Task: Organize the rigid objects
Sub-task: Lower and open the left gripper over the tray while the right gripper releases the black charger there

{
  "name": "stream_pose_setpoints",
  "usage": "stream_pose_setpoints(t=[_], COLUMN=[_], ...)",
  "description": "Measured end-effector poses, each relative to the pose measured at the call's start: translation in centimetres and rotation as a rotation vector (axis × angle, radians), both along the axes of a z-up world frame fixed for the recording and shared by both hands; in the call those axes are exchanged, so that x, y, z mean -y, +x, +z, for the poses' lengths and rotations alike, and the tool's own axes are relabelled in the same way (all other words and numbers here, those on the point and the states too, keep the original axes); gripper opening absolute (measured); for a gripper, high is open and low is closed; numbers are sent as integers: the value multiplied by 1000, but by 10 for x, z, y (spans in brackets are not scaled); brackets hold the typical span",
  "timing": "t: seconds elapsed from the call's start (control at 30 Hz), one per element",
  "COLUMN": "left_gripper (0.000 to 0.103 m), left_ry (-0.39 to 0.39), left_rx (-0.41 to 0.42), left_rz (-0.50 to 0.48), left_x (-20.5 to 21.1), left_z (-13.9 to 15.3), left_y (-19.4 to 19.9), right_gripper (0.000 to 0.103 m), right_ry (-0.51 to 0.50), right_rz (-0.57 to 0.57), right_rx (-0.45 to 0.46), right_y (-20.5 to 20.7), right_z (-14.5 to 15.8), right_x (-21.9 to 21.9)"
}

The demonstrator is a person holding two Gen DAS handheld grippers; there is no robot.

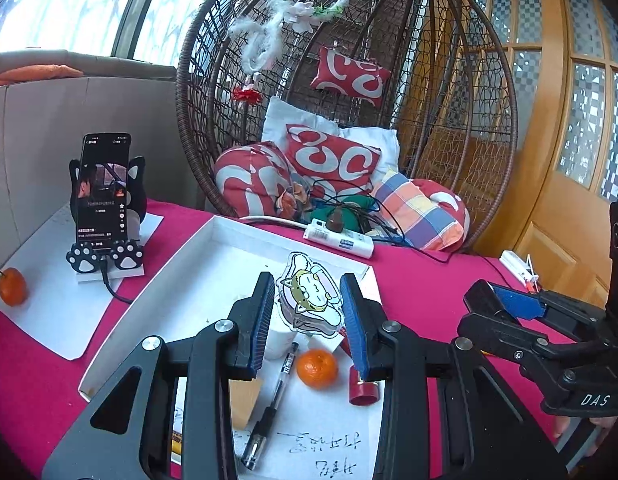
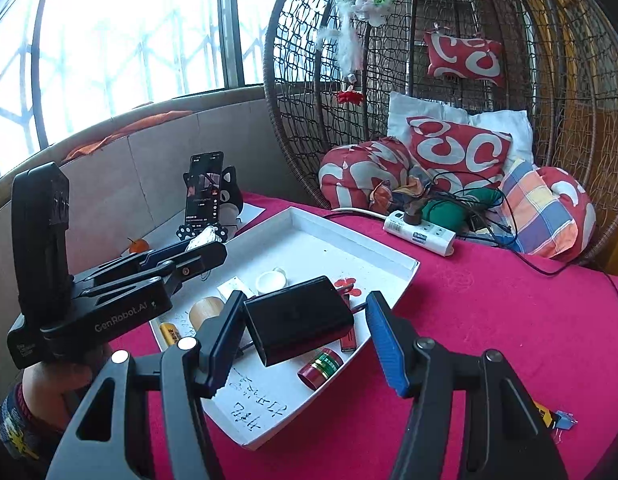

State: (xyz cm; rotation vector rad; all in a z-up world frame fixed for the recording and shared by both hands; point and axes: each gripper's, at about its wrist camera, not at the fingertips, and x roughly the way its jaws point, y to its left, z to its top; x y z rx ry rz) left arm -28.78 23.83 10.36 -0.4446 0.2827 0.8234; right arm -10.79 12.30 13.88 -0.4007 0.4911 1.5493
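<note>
Hidden, cropped and unreadable parts

In the left wrist view, the left fingers (image 1: 265,316) cover part of the white tray (image 1: 157,280), and the pen (image 1: 269,404) beside the orange (image 1: 317,368) is partly behind them. The phone (image 1: 103,188) text is too small to read. In the right wrist view, the black box (image 2: 299,330) hides tray contents behind it; a yellow item (image 2: 543,410) at the desk's (image 2: 509,300) near right edge is mostly hidden.
</note>
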Motion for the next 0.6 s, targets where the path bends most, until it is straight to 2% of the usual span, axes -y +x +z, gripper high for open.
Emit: stream_pose_setpoints(t=[0.6], left_gripper=[33], left_ry=[14], left_rx=[-53], left_rz=[23], left_x=[-24], left_z=[-1], left_y=[0], right_gripper=[61], right_ry=[-20], right_rz=[5], right_rx=[-11], right_y=[-7], right_z=[-4], right_x=[-23])
